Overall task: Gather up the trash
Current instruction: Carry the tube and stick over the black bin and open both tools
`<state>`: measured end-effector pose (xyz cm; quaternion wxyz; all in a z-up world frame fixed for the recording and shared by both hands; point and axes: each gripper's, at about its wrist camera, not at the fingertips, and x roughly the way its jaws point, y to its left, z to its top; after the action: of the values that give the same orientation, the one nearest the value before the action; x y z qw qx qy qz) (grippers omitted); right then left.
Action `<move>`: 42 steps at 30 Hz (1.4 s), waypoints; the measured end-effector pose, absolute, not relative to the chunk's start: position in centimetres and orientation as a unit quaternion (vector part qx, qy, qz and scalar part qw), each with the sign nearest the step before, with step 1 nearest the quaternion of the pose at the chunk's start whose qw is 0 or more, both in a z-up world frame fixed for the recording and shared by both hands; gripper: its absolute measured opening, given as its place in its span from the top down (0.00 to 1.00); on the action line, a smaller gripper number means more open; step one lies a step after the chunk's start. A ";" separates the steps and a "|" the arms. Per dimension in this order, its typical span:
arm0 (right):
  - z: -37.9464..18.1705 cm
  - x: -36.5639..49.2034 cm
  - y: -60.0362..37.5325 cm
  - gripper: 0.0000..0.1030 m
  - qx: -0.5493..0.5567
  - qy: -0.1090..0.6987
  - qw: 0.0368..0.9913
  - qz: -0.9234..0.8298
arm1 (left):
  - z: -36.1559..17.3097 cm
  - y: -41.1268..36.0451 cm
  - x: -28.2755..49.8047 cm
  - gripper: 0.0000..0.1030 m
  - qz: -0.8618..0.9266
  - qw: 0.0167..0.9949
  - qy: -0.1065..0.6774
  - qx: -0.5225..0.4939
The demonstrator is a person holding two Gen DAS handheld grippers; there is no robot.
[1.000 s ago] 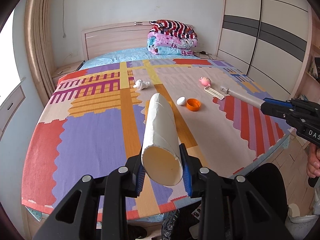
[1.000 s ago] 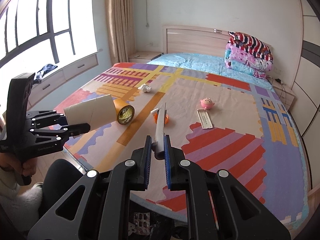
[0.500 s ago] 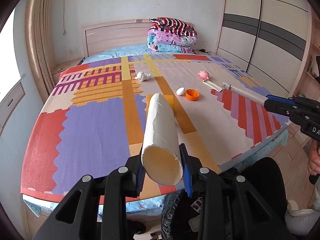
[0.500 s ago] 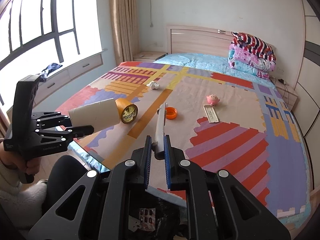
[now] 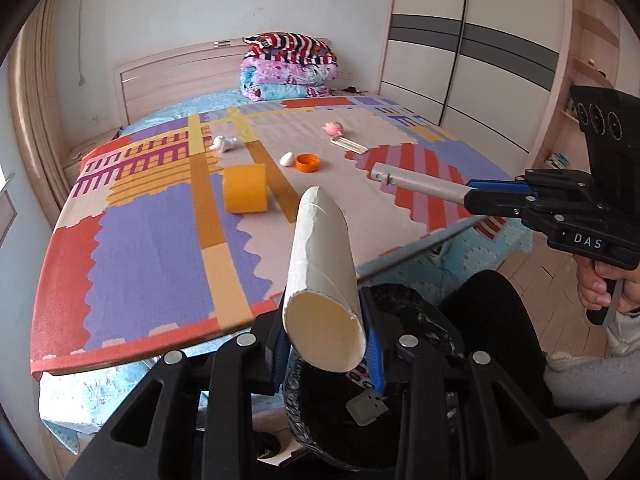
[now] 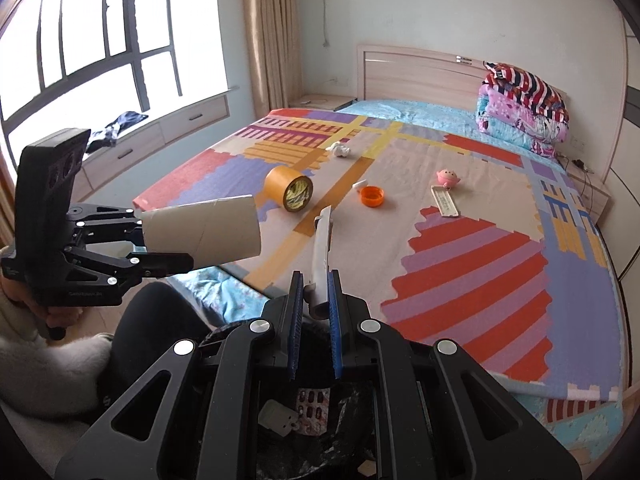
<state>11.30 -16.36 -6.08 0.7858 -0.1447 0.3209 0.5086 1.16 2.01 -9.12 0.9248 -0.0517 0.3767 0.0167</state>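
My left gripper (image 5: 326, 344) is shut on a pale cardboard tube (image 5: 320, 256), which sticks out forward over the foot edge of the bed. The tube (image 6: 204, 234) also shows in the right wrist view, with the left gripper (image 6: 138, 242) at the left. My right gripper (image 6: 315, 300) is shut on a slim grey stick-shaped item (image 6: 322, 248), and it shows at the right in the left wrist view (image 5: 474, 196). Under both grippers stands a bin lined with a black bag (image 5: 424, 320), holding a blister pack and a small white piece (image 6: 280, 416).
On the patterned bed cover (image 5: 152, 248) lie an orange tape roll (image 5: 245, 189), an orange cap (image 5: 307, 162), a small white lump (image 5: 287, 158), crumpled white paper (image 5: 223, 144), a pink toy (image 5: 333, 128) and a flat white strip (image 5: 349, 145). Folded blankets (image 5: 288, 68) sit at the headboard.
Both grippers have drawn back from the bed to its foot edge, so the black-lined bin now shows beneath them. The tube and the grey item stay gripped.
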 end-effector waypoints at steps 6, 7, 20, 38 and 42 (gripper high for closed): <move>-7.6 9.0 -17.6 0.88 -0.152 0.347 0.768 0.517 | -10.9 -0.2 0.2 0.71 -0.024 0.914 0.400 -0.054; -7.9 8.6 -17.8 0.88 -0.153 0.353 0.764 0.518 | -11.2 -0.6 0.2 0.71 -0.029 0.913 0.404 -0.055; -13.8 7.1 -17.9 0.88 -0.169 0.432 0.720 0.516 | -17.3 -2.3 0.9 0.71 -0.049 0.872 0.485 -0.056; -21.8 8.5 -14.8 0.87 -0.182 0.524 0.669 0.494 | -24.4 -2.2 4.2 0.69 -0.025 0.816 0.574 -0.070; -22.3 8.9 -14.6 0.77 -0.174 0.529 0.669 0.493 | -24.3 -2.3 4.6 0.28 -0.010 0.823 0.565 -0.069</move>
<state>8.86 -14.60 -22.26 0.6685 -0.1736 0.5290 0.4930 4.63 -2.26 -24.26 0.8225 -0.0685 0.5645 -0.0102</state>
